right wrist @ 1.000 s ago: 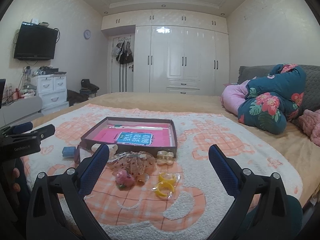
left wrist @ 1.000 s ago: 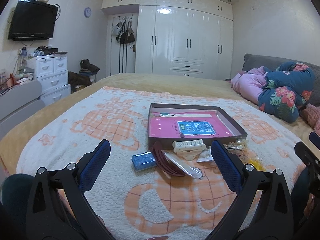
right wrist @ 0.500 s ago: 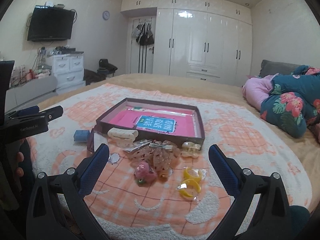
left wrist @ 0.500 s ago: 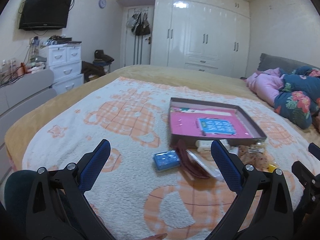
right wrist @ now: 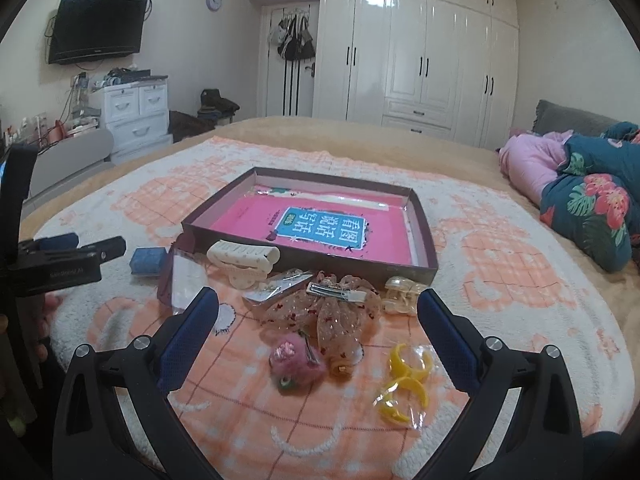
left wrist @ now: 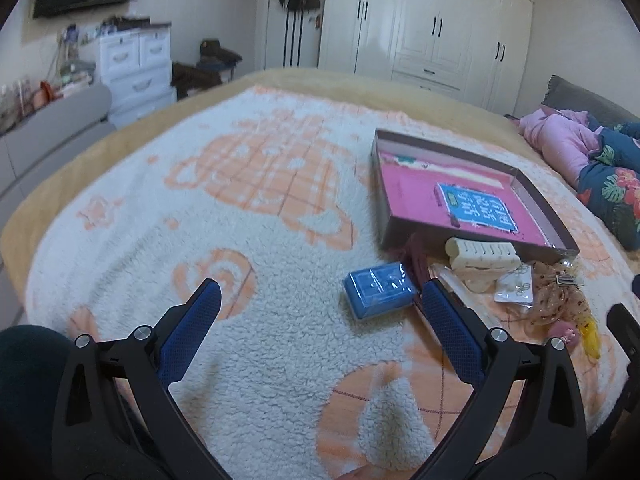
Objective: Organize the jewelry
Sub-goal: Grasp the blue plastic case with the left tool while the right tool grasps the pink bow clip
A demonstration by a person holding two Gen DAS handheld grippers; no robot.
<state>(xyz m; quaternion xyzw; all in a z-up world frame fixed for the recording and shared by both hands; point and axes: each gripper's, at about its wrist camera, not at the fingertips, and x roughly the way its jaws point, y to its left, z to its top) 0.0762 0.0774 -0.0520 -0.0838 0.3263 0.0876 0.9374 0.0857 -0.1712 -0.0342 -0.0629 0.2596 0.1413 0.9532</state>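
A shallow brown box (right wrist: 424,228) with a pink book inside lies on the bed blanket; it also shows in the left wrist view (left wrist: 536,204). In front of it lie a small blue box (left wrist: 378,290) (right wrist: 148,261), a cream hair claw (right wrist: 242,260) (left wrist: 482,258), a sheer dotted bow clip (right wrist: 332,312), a pink fuzzy clip (right wrist: 294,362), yellow clips in a bag (right wrist: 404,380) and a small clear claw (right wrist: 402,294). My left gripper (left wrist: 320,300) is open and empty, just left of the blue box. My right gripper (right wrist: 318,308) is open and empty, above the bow clip.
A dark red pouch with a clear packet (right wrist: 176,276) lies beside the blue box. Folded quilts (right wrist: 592,200) sit at the right of the bed. A white drawer unit (right wrist: 134,116) and a grey sofa stand off the left edge. My left gripper shows at the left of the right wrist view (right wrist: 60,264).
Both grippers have moved forward and down toward the items. The left view has tilted down and swung left, so the blue box now lies close to its right finger.
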